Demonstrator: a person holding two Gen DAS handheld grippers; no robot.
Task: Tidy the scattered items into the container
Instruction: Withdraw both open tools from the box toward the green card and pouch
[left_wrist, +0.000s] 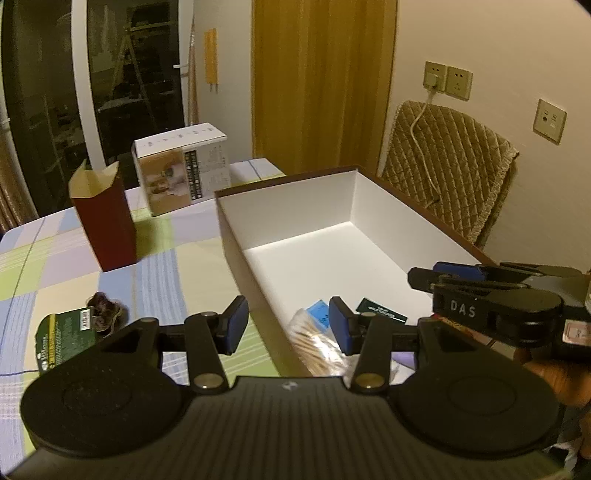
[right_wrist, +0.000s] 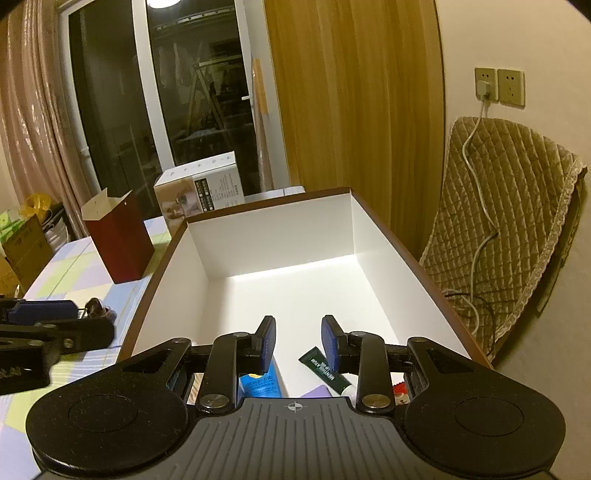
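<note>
Checked tablecloth (left_wrist: 155, 258) in pale green, blue and lilac covers the table I am working over, with a dark glass door and yellow curtain behind it. From my left wrist camera I see the left gripper (left_wrist: 288, 325) hanging above the near left wall of the white container (left_wrist: 388, 206); its blue pads stand wide apart with nothing between them. Below and between those fingers lies a clear pack of cotton swabs (left_wrist: 314, 347), blurred, resting at the near end of the container beside a blue packet (left_wrist: 319, 312) and a dark green tube (left_wrist: 382, 314). Out on the cloth, left of the gripper, a green-labelled card pack (left_wrist: 64, 338) lies touching a small dark brown bundle (left_wrist: 107, 308); I cannot tell what that bundle is. Further back stand an open red carton (left_wrist: 105, 225) and a white printed box (left_wrist: 181, 170).

My right gripper (right_wrist: 298, 341) sits over the near end of the container (right_wrist: 277, 236), its pads parted wide and empty. Under it I see the blue packet (right_wrist: 260, 384) and the green tube (right_wrist: 323, 369) on the white floor; the far half of the floor is bare white. A quilted chair cover (right_wrist: 498, 221) with a white cable running down it hangs against the wall on the right.
</note>
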